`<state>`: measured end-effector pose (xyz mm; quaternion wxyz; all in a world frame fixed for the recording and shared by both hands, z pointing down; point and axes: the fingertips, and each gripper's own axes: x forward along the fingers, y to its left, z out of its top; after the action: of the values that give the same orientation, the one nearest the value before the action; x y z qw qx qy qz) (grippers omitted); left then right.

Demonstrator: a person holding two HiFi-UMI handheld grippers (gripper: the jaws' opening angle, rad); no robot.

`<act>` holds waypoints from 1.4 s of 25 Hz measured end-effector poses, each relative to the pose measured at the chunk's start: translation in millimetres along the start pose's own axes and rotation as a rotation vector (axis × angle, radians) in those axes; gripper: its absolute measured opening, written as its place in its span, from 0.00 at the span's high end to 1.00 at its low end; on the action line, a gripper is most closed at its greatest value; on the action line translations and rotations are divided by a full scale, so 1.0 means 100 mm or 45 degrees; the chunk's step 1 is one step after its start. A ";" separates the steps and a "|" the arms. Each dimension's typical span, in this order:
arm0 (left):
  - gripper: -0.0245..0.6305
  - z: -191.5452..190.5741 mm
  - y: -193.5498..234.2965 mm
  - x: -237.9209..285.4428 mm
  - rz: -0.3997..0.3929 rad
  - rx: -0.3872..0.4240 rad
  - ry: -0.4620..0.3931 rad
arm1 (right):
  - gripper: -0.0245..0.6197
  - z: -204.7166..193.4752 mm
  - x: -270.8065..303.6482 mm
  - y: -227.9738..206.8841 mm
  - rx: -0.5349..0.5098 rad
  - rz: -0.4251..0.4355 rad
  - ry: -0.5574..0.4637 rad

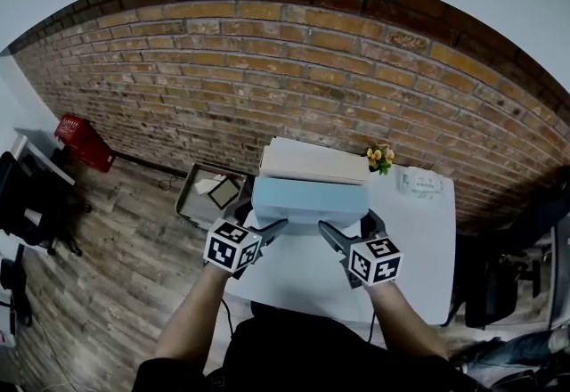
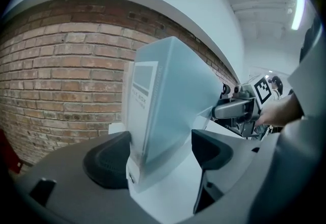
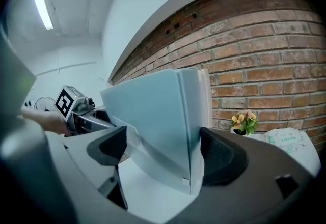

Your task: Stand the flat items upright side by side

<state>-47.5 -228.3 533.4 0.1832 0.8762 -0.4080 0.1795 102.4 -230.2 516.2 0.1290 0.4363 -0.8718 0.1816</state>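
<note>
A light blue flat box (image 1: 310, 203) stands on its long edge on the white table (image 1: 419, 248), leaning a little. Right behind it is a cream flat box (image 1: 313, 160). My left gripper (image 1: 274, 230) is at the blue box's left end and my right gripper (image 1: 331, 234) at its right end. In the left gripper view the blue box (image 2: 168, 111) sits between the jaws of that gripper (image 2: 160, 154): it lies against the left pad, with a gap to the right pad. In the right gripper view the box (image 3: 158, 116) lies against the right pad of that gripper (image 3: 163, 151), clear of the left pad.
A small pot of yellow flowers (image 1: 380, 157) and a white packet (image 1: 419, 183) stand at the table's far right. An open cardboard box (image 1: 212, 191) lies on the wooden floor to the left, and a red crate (image 1: 82, 141) sits by the brick wall.
</note>
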 end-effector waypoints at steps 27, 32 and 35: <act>0.37 0.03 0.08 0.21 -0.079 0.040 -0.037 | 0.27 0.10 0.03 -0.19 -0.044 -0.054 0.026; 0.37 0.01 0.08 0.19 -0.097 0.112 0.002 | 0.27 -0.01 -0.05 -0.33 -0.069 0.015 0.089; 0.33 -0.03 0.11 0.18 -0.125 0.148 0.045 | 0.24 -0.04 -0.06 -0.36 -0.074 0.129 0.106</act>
<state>-46.1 -245.1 546.4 0.1478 0.9011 -0.3500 0.2091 135.6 -244.4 524.9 0.1684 0.3798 -0.8915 0.1806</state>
